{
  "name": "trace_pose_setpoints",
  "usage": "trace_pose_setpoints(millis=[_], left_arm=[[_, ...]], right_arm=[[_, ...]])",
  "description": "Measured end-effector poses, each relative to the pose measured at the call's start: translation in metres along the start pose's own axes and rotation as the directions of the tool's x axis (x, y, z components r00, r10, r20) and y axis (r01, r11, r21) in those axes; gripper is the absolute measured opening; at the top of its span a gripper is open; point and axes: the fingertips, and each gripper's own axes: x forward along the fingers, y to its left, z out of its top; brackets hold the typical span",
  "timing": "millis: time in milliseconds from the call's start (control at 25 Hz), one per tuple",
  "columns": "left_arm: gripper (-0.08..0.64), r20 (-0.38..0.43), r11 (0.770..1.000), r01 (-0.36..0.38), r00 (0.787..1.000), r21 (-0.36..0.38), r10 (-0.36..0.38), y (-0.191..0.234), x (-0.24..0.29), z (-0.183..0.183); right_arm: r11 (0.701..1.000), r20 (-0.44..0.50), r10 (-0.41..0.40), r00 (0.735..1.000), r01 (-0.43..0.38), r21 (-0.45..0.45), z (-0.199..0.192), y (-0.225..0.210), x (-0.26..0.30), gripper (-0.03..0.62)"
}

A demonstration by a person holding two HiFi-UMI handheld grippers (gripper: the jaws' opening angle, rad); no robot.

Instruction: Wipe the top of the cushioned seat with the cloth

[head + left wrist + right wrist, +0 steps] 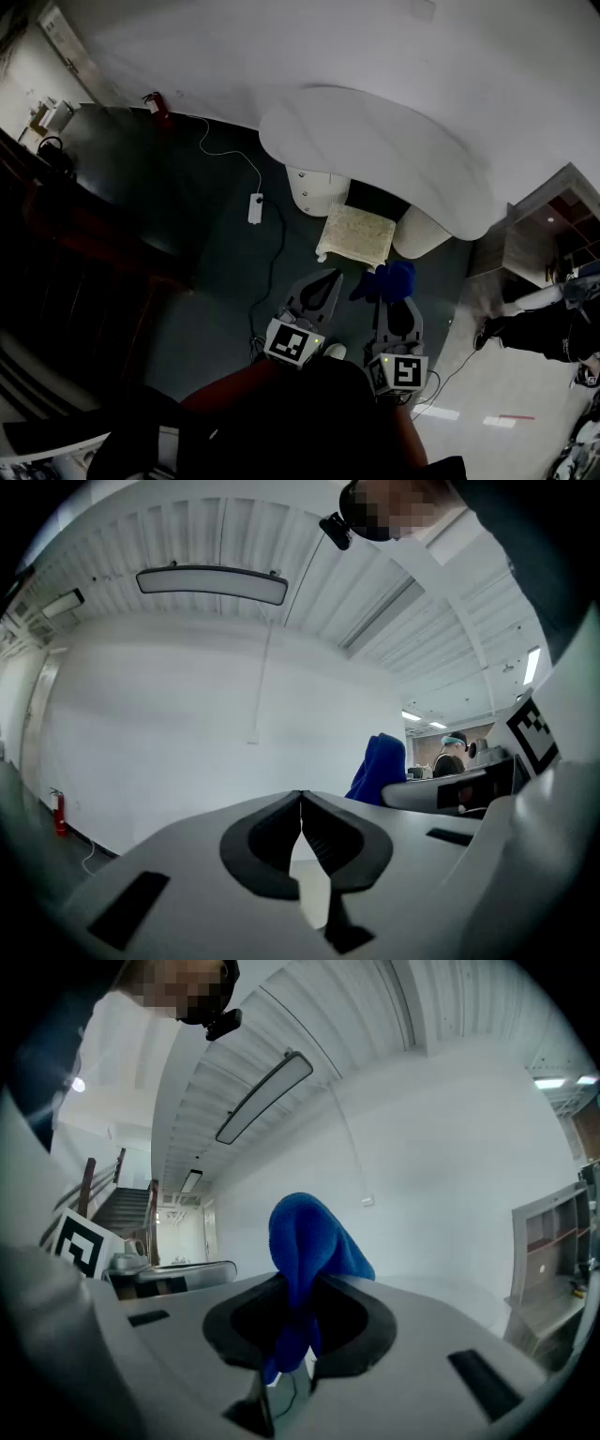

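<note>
Seat [356,233] before table [375,141], at its near edge; cloth [391,279] just before seat, rightward.

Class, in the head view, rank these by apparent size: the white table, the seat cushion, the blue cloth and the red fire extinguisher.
1. white table
2. seat cushion
3. blue cloth, held up and likely nearer the camera, so its lead over the last is unsure
4. fire extinguisher

The cloth [309,1241] is fuzzy pile, the cushioned seat [356,234] mottled, matt fabric.
</note>
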Motion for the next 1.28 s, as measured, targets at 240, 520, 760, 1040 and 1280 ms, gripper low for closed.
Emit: trace_pose_setpoints(millis=[240, 520, 760, 1040, 1280], left_arm=[[0.014, 0.011, 1.0, 0.012, 1.0, -0.006, -0.012, -0.011, 0.006, 0.0], [0.015, 0.031, 0.999, 0.036, 0.999, 0.012, -0.036, -0.033, 0.012, -0.001], [0.015, 0.029, 1.0, -0.017, 0.999, 0.021, 0.017, -0.035, 0.009, -0.01], [0.015, -0.008, 0.999, -0.013, 1.0, 0.033, 0.013, -0.019, 0.014, -0.025], [0.015, -0.008, 0.998, 0.062, 0.998, 0.015, -0.062, -0.005, 0.042, -0.029]], right_arm=[[0.998, 0.062, 0.067, 0.996, -0.068, 0.004, 0.015, 0.005, -0.004, 0.095], [0.994, 0.089, 0.11, 0.99, -0.11, 0.005, 0.018, -0.006, -0.015, 0.097], [0.989, 0.109, 0.147, 0.983, -0.149, 0.011, 0.013, -0.014, -0.023, 0.097], [0.997, 0.108, 0.081, 0.991, -0.082, 0.007, 0.005, -0.035, -0.023, 0.097], [0.999, 0.069, -0.021, 0.997, 0.019, 0.034, -0.001, -0.062, -0.002, 0.097]])
